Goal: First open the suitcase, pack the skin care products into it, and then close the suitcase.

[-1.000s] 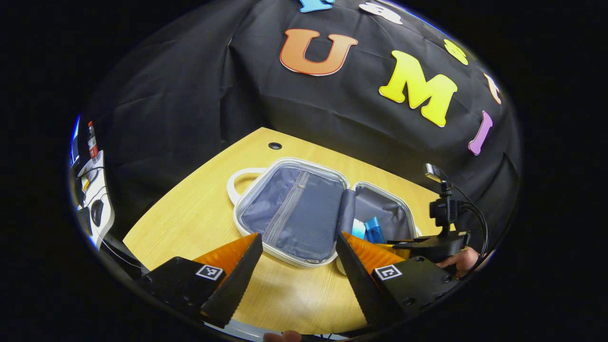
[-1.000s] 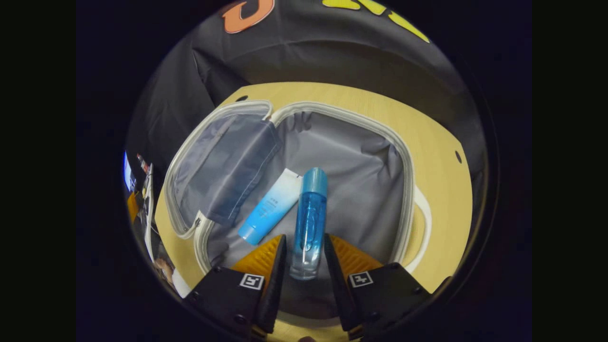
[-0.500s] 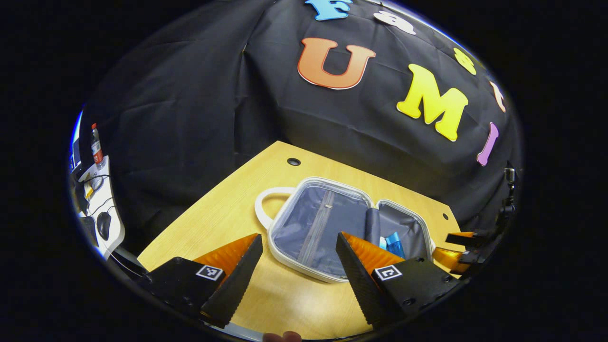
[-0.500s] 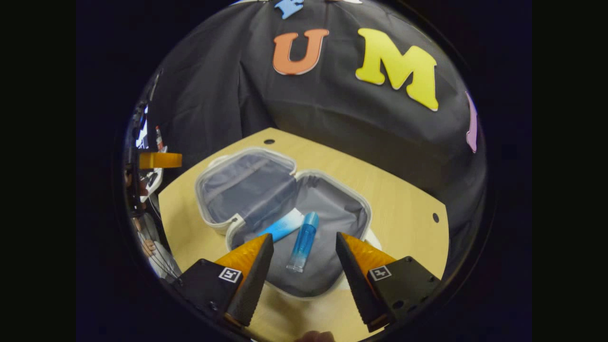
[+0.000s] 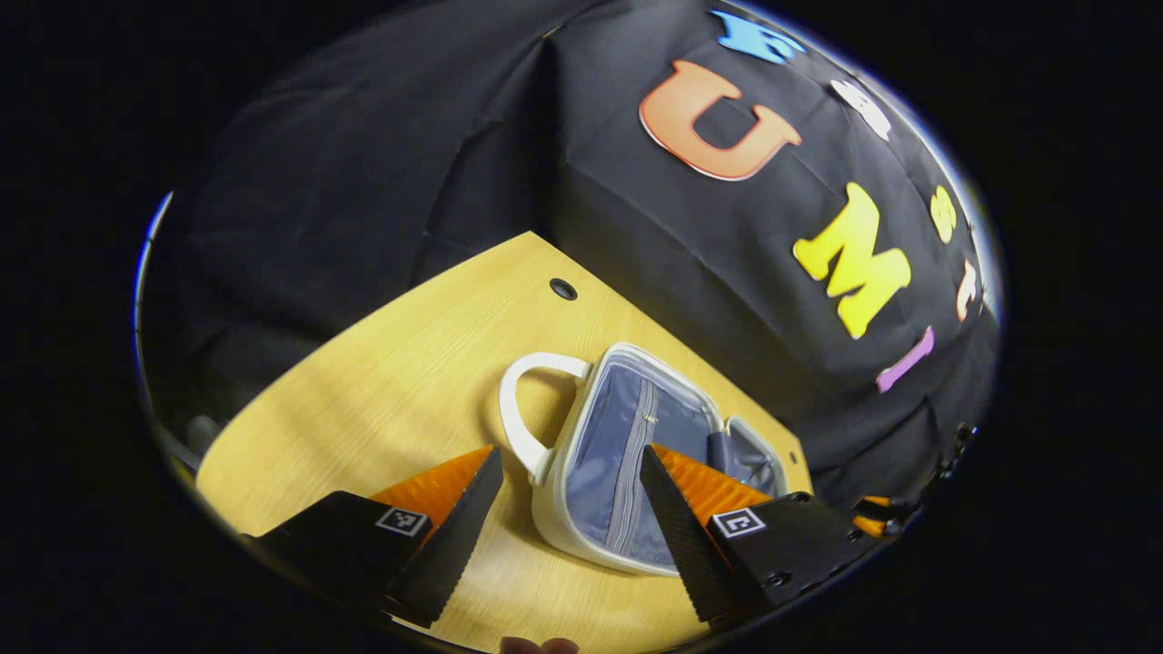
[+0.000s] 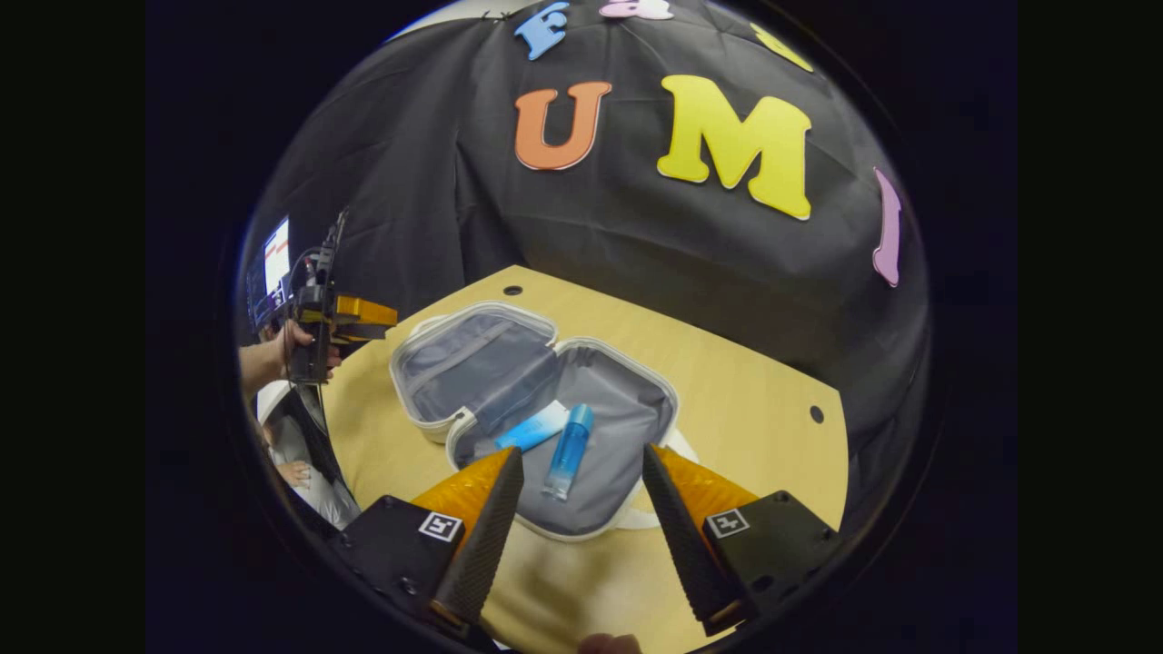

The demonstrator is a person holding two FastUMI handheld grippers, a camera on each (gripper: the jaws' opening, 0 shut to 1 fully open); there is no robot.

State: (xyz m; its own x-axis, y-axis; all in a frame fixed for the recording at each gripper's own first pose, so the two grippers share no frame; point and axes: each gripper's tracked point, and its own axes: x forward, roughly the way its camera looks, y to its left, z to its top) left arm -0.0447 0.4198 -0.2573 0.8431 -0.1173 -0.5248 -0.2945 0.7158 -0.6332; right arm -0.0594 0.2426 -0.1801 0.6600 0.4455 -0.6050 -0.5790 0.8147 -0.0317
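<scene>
While the small white hard-shell suitcase with grey fabric lining lies flat and fully open on the light wooden table, both hand-held grippers hang above the table with their jaws spread wide and nothing between them. In the right gripper view, the right gripper, with black toothed fingers backed in orange, sits over the near edge of the case, clear of it. In the nearer half of the case lie two skin care products side by side: a clear blue bottle with a blue cap and, just to its left and touching or nearly touching it, a blue-and-white squeeze tube. The farther half, the lid, carries a grey zipped lining panel and lies flat against the table. Off to the left in that view, a hand holds the left gripper up above the table's left side, well apart from the case. In the left gripper view, the left gripper looks down on the lid side of the suitcase, whose white loop handle points toward the table's middle; its fingers are apart from the case. A round cable hole shows near the table's far corner.
</scene>
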